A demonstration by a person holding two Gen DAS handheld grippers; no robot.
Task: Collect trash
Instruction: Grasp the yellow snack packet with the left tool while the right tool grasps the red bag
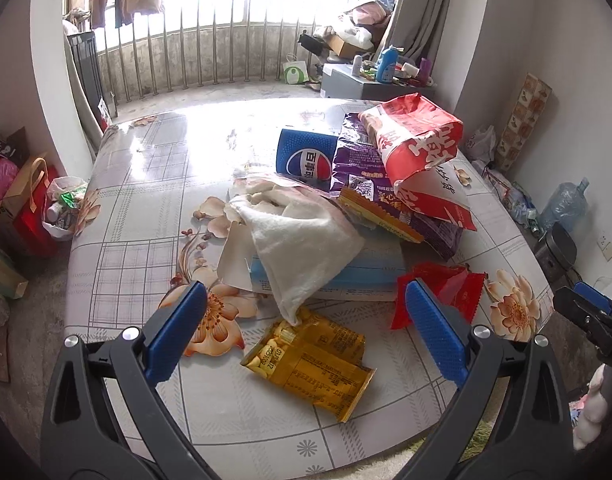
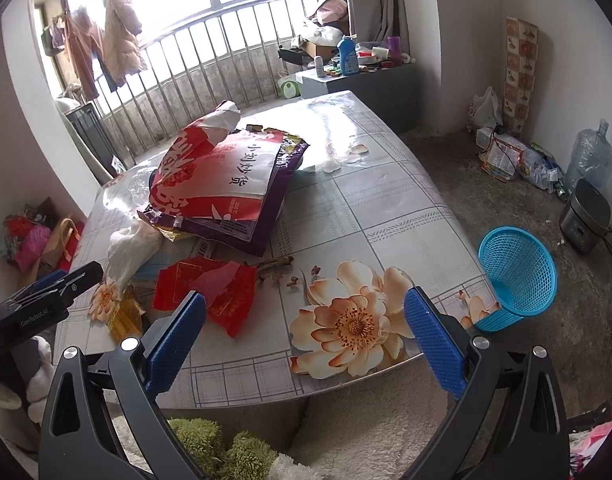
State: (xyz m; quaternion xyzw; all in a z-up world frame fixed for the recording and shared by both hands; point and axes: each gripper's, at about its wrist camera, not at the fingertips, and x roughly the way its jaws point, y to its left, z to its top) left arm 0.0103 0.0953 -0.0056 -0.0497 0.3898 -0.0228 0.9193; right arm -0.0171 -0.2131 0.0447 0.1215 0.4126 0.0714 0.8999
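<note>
Right now my left gripper (image 1: 306,328) hangs over the near edge of the tabletop (image 1: 146,208), its jaws spread wide and holding nothing. Between its blue pads, at lower centre of the left wrist view, lies a yellow snack wrapper (image 1: 313,364), flat on the flowered cloth. Just above it a white cloth (image 1: 302,236) drapes over a light blue pack (image 1: 369,272), and a crumpled red wrapper (image 1: 441,288) lies at the right, near my right-hand pad. Further up the frame the pile goes on: a blue Pepsi wrapper (image 1: 306,160), a purple bag (image 1: 361,168) and a big red and white bag (image 1: 421,152) resting on top of it.

My right gripper (image 2: 306,328) also has its jaws wide apart and empty, over the tabletop's near edge, above a printed flower. In its view the red wrapper sits at left centre, just beyond my left-hand pad. A blue mesh basket (image 2: 517,276) stands on the floor (image 2: 485,184) at the right of that frame, just beside the tabletop's corner.
</note>
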